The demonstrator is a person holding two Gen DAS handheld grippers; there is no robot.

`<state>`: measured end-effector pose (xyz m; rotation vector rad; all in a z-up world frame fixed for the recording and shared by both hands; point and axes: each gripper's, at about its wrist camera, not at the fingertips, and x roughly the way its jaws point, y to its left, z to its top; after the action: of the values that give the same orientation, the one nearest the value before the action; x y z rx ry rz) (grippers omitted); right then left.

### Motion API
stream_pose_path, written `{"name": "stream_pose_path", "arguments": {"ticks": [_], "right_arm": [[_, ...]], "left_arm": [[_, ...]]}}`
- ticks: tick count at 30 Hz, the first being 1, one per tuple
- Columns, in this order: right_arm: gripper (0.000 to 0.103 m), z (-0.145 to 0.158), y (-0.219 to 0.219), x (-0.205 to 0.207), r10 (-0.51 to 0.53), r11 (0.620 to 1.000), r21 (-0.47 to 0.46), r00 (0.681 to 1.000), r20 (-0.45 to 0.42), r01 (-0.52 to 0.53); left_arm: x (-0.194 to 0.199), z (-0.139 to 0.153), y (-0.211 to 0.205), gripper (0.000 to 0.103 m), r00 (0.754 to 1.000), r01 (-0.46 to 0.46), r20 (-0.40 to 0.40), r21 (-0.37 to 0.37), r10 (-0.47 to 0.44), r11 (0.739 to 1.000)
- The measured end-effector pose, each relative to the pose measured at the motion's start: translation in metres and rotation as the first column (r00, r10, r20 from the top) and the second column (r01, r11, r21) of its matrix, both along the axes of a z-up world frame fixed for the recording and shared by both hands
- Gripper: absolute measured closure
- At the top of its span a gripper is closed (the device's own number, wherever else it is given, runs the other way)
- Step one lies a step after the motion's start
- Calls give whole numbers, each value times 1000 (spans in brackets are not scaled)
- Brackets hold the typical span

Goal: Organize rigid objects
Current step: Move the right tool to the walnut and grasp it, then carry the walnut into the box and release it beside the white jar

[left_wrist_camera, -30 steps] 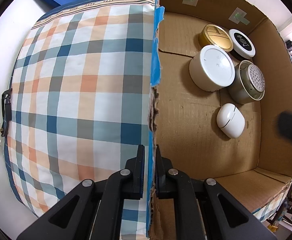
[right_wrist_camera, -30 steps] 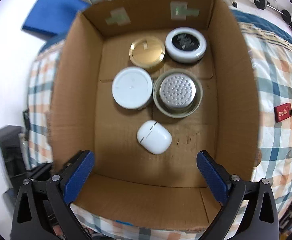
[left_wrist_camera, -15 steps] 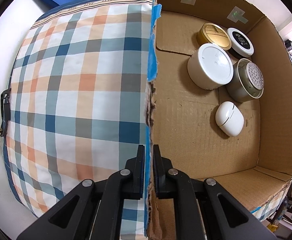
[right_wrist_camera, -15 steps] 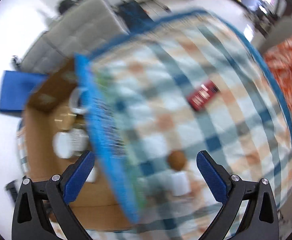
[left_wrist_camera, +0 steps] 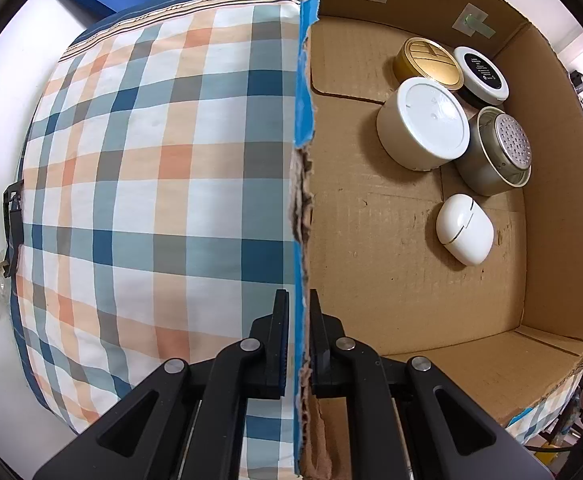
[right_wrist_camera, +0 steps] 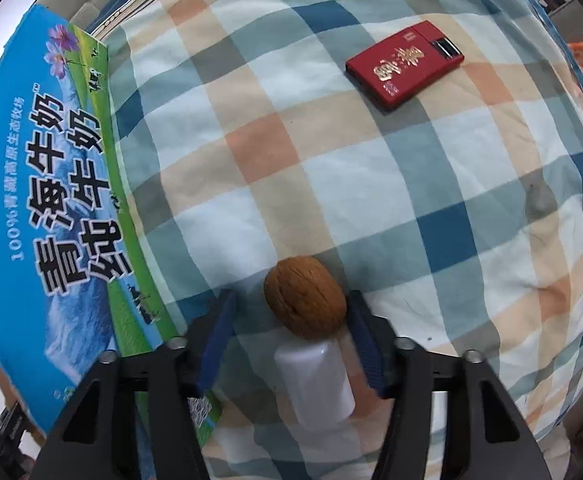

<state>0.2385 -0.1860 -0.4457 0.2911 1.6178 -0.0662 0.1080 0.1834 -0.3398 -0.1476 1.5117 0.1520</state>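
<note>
Now my right gripper (right_wrist_camera: 291, 320) has left the cardboard box (left_wrist_camera: 563, 208), its jaws closing around a walnut (right_wrist_camera: 304, 297) low in the frame. Five things sit inside; red box (right_wrist_camera: 403, 65) waits. My left gripper (left_wrist_camera: 299, 344) pinches the box wall.

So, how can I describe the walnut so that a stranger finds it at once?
Look on the checked bedcover, just beside the blue printed outer wall of the cardboard box. Between the closing jaws of the right gripper lies the walnut, against a white bottle. It is the only brown, wrinkled, rounded thing there.
</note>
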Motion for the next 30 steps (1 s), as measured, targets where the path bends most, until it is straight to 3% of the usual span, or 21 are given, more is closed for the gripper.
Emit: {"name": "stream_pose_path", "arguments": {"ticks": [1, 7, 12, 18, 24, 30], "right_arm": [[60, 0, 0, 1, 9, 1000, -14, 1000, 6, -9], [62, 23, 3, 3, 27, 999, -33, 998, 54, -26], [62, 79, 14, 2, 38, 999, 19, 987, 155, -41], [62, 150, 72, 16, 158, 975, 111, 947, 280, -195], [62, 159, 171, 47, 292, 932, 120, 905, 311, -342], [62, 143, 244, 71, 402, 885, 116, 867, 293, -450]], "left_arm": [[0, 0, 0, 97, 1000, 1, 1, 0, -1, 1000], [4, 2, 2, 97, 1000, -1, 7, 1, 1, 1000], [9, 4, 0, 97, 1000, 6, 6, 11, -6, 1000], [10, 4, -6, 97, 1000, 15, 2, 16, -15, 1000], [10, 5, -6, 98, 1000, 8, 6, 12, -8, 1000], [11, 10, -3, 98, 1000, -6, 14, 3, 6, 1000]]}}
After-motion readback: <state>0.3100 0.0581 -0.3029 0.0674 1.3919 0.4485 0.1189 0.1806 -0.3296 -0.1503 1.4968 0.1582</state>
